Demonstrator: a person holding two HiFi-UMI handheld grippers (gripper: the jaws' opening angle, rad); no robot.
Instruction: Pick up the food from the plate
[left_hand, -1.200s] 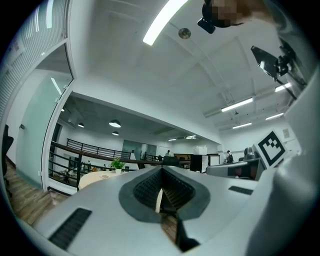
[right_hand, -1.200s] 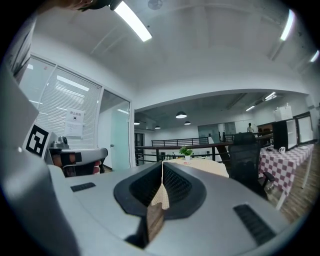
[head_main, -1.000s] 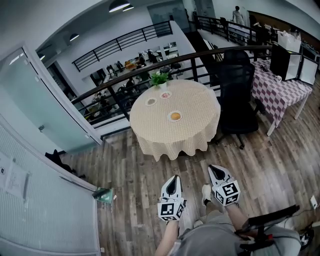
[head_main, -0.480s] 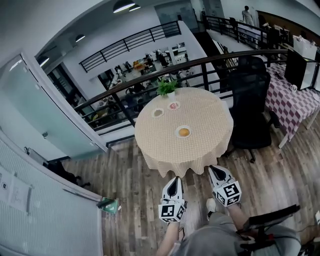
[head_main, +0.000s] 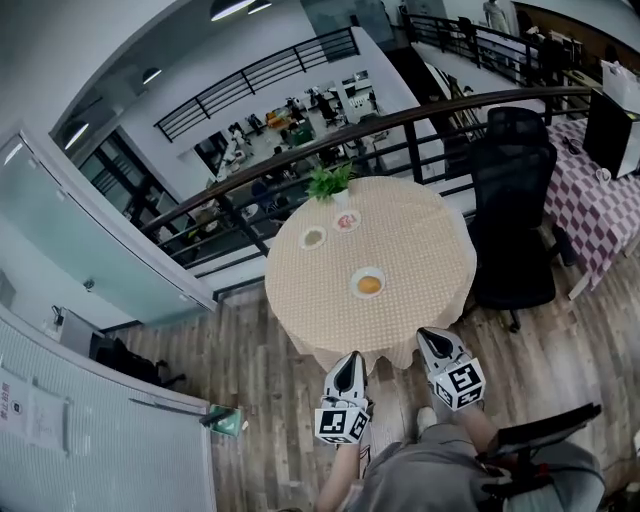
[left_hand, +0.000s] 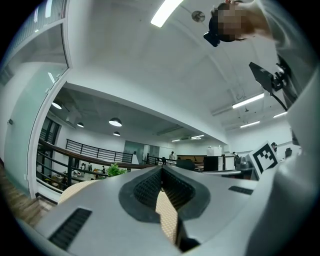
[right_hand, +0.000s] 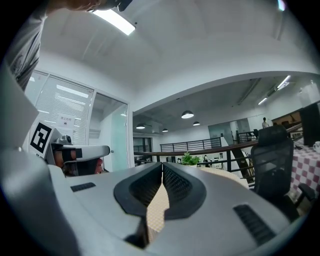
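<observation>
Round, checked-cloth table (head_main: 420, 240) holds white plate (head_main: 355, 284); left hand-held gripper (head_main: 349, 357), right hand-held gripper (head_main: 425, 335) clenched empty.

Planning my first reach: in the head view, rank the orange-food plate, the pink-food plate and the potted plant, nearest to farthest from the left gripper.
1. Orange-food plate, near side, just ahead of the left gripper.
2. Pink-food plate, farther back.
3. Potted plant, far edge, by the railing.

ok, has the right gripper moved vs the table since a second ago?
Yes: the right gripper is closer to the table; the floor gap between them is gone, its tip now at the near edge.
</observation>
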